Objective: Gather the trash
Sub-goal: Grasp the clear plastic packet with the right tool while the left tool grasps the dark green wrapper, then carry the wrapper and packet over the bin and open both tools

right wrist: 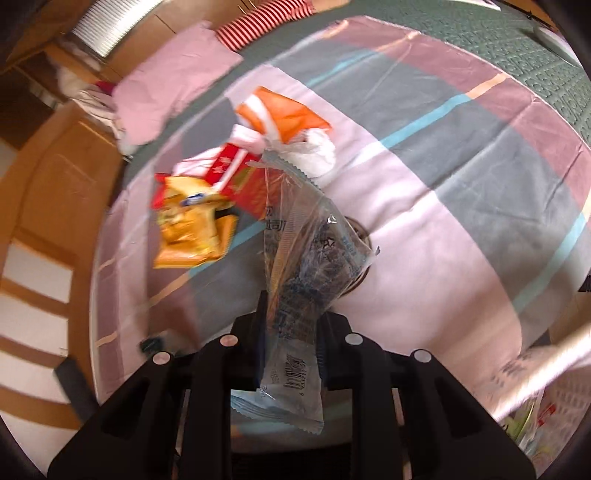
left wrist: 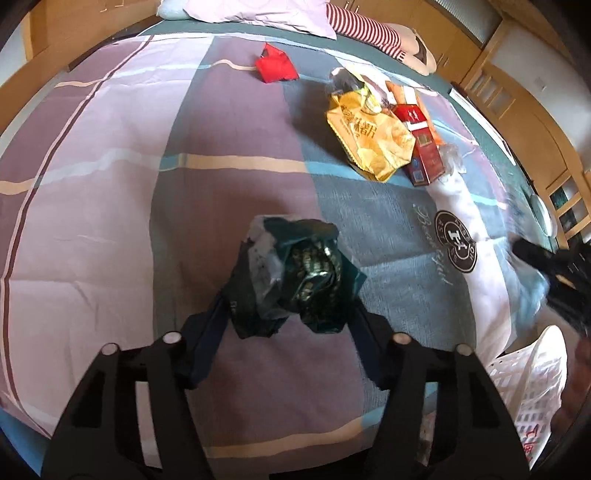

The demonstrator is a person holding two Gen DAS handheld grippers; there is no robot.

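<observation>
Left claw [left wrist: 291, 295]: closed on a crumpled dark green wrapper [left wrist: 295, 280], held above the bed [left wrist: 92, 184].
Right claw [right wrist: 291, 325]: gripping a clear wrapper [right wrist: 306, 266], long axis pointing away.
Basket [left wrist: 532, 384]: low right of left claw, nearer the right.

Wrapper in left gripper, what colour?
Dark green wrapper with pale patches; left wrist view shows it best.

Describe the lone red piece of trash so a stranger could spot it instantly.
Start at the striped bedsheet and look toward the pillow end. The crumpled red wrapper lies alone there, apart from the pile with the yellow snack bag and red carton. It is plain red, unprinted.
</observation>
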